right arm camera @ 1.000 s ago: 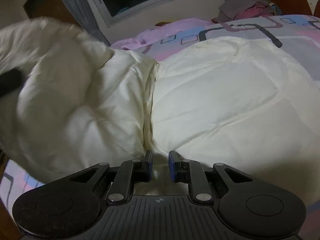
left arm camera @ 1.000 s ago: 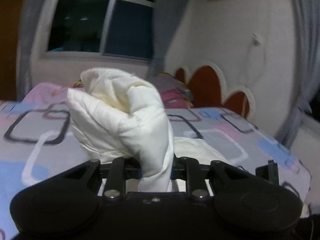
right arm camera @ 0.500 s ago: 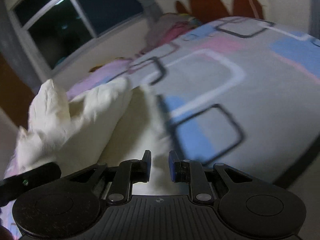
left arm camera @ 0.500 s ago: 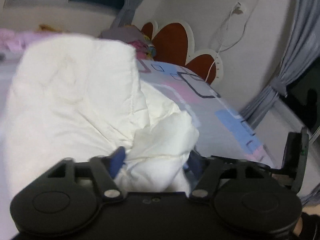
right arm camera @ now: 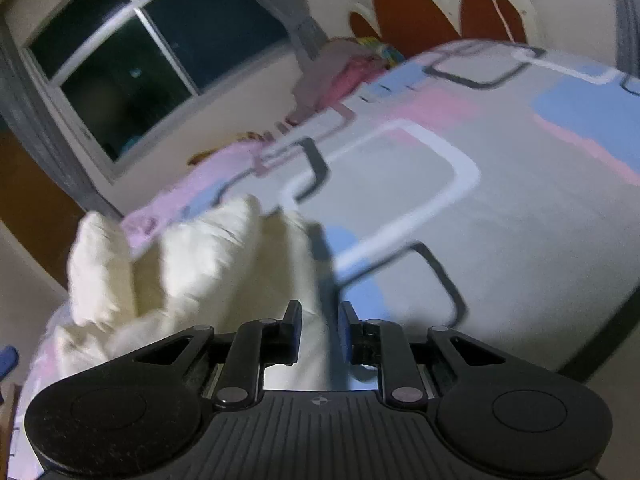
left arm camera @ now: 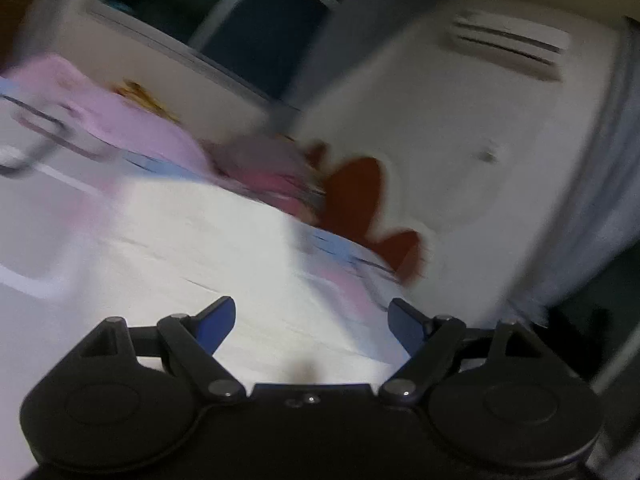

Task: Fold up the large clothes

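The left tongs (left arm camera: 310,320) are opening, jaws spread wide over the cream quilted padded garment (left arm camera: 224,248) with nothing pinched; it lies on the pastel patterned bed (right arm camera: 460,184) just ahead and below. The right tongs (right arm camera: 319,334) are nearly closed, apparently on a thin cream edge, the bulk heaped to their left, so the left hand seems nearer.

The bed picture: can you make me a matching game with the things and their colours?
Things:
1. puffy jacket
2. window
3. headboard
4. curtain

Colours:
a. grey
b. cream white
c. reddish brown
d. dark, like night

Pairs: 1-b, 2-d, 3-c, 4-a
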